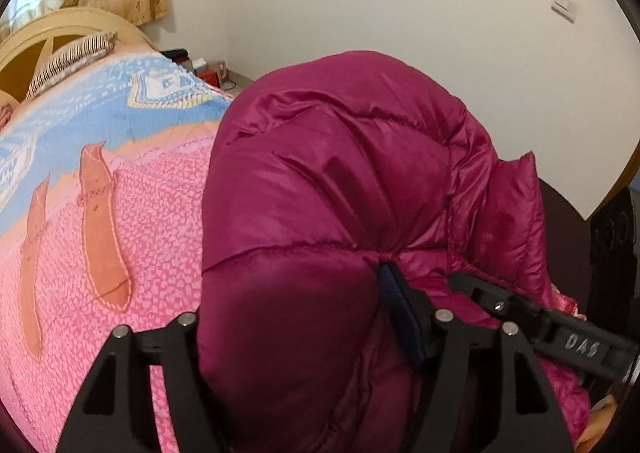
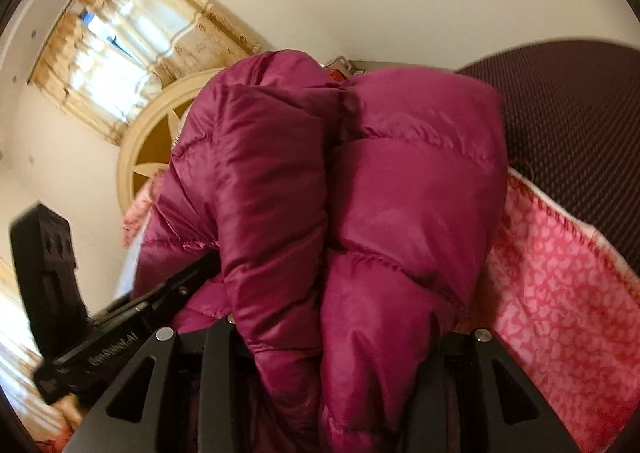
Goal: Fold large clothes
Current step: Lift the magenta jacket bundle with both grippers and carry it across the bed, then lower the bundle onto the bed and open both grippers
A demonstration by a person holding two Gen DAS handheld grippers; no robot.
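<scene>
A magenta puffer jacket (image 1: 340, 193) is bunched up and held above a bed with a pink and blue bedspread (image 1: 120, 181). My left gripper (image 1: 304, 317) is shut on a thick fold of the jacket; the fabric hides its left finger. My right gripper (image 2: 332, 333) is shut on another bulging fold of the jacket (image 2: 340, 193), and the fabric hides its fingertips. The right gripper also shows at the lower right of the left wrist view (image 1: 520, 317), pressed against the jacket.
A cream headboard (image 1: 52, 29) and a striped pillow (image 1: 68, 61) are at the far end of the bed. Small items sit on a bedside stand (image 1: 208, 71). A curtained window (image 2: 120, 53) is on the wall. A dark mat (image 2: 572, 133) lies beside the bed.
</scene>
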